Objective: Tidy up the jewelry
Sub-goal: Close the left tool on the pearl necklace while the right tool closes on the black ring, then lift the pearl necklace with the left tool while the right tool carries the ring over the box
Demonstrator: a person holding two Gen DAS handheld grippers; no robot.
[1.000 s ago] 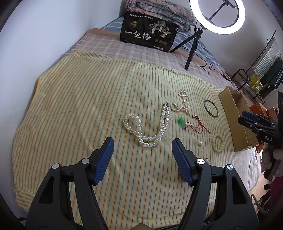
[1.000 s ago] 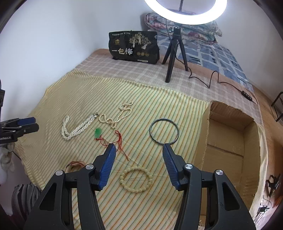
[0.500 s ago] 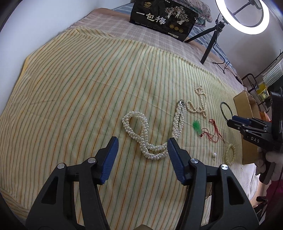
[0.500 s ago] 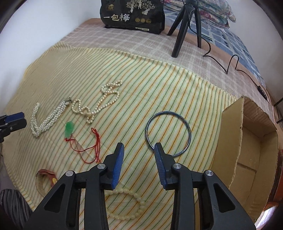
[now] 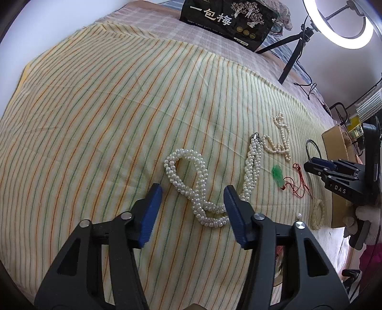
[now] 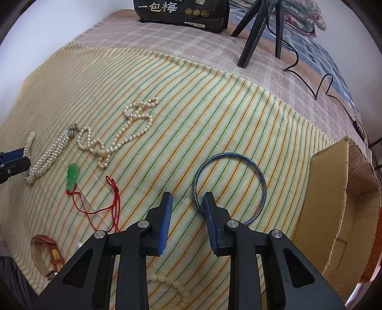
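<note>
The left gripper (image 5: 192,193) is open and low over the striped cloth (image 5: 107,95), and its blue pads stand on both sides of the lower loop of the twisted pearl rope (image 5: 203,186); the right pad covers a part of the rope, and contact cannot be told. The right gripper (image 6: 187,200) is also open, with a narrower gap, and holds nothing. Its right finger (image 6: 210,209) overlaps the near-left rim of the blue bangle (image 6: 230,188), which lies flat on the cloth. Left of the bangle lies the green pendant (image 6: 72,177) on a red cord (image 6: 112,202), and beyond it the thin pearl strand (image 6: 124,133), just beside the clasp end of the rope. A cream bead bracelet (image 6: 172,286) lies under the right gripper, and a brown strap (image 6: 46,252) at the near-left edge. The open carton (image 6: 334,214) stands on the right, near the bangle. At the far side are a black bag (image 6: 181,9) and a tripod (image 6: 260,23).
</note>
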